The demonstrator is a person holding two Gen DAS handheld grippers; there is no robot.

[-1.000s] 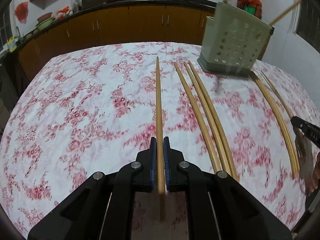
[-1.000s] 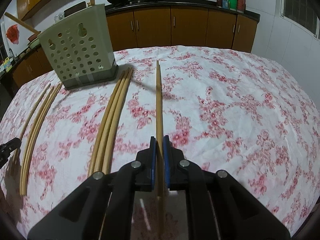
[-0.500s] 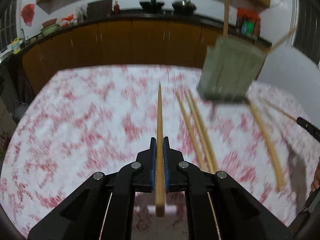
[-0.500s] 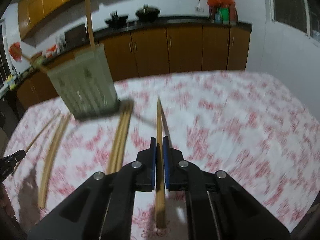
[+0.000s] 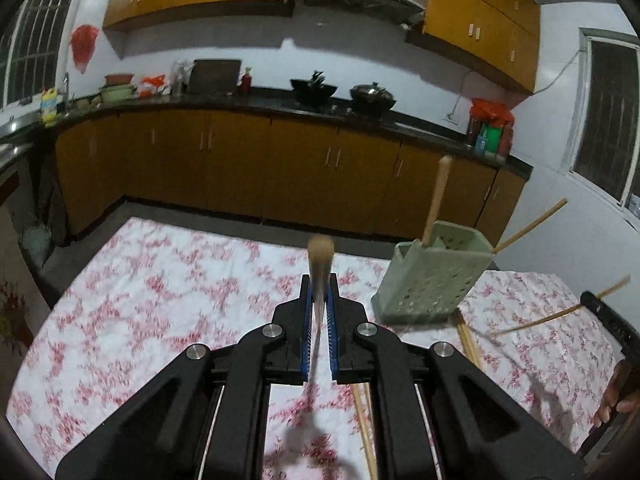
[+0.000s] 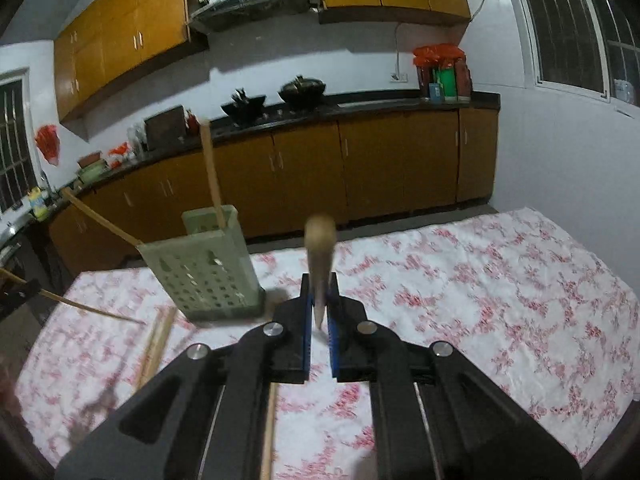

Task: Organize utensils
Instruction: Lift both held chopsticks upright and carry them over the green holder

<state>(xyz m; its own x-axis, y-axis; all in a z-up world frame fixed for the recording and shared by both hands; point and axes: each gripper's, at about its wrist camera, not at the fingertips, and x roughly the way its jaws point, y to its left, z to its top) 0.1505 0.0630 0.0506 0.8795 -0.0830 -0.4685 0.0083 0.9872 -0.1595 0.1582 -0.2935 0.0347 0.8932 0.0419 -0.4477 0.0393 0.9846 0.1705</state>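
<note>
Chopstick (image 5: pixel 320 268) clamped in the left claw (image 5: pixel 319 300), a second chopstick (image 6: pixel 319 256) clamped in the right claw (image 6: pixel 319 300); both are lifted clear of the worktop (image 5: pixel 160 320).

Near: each claw is closed on its stick partway along the shaft, the blunt end pointing ahead and blurred. Middle: loose sticks (image 6: pixel 158 344) lie flat on the floral cloth, by the foot of the holder. Far: the perforated green holder (image 5: pixel 434 276) stands upright with two sticks (image 5: pixel 438 200) already leaning in it. By judgement the sticks are light, stiff and smooth, so they may pivot or slip between the pads; a mid-shaft hold suits a steady tip-down drop into the holder's open top.
</note>
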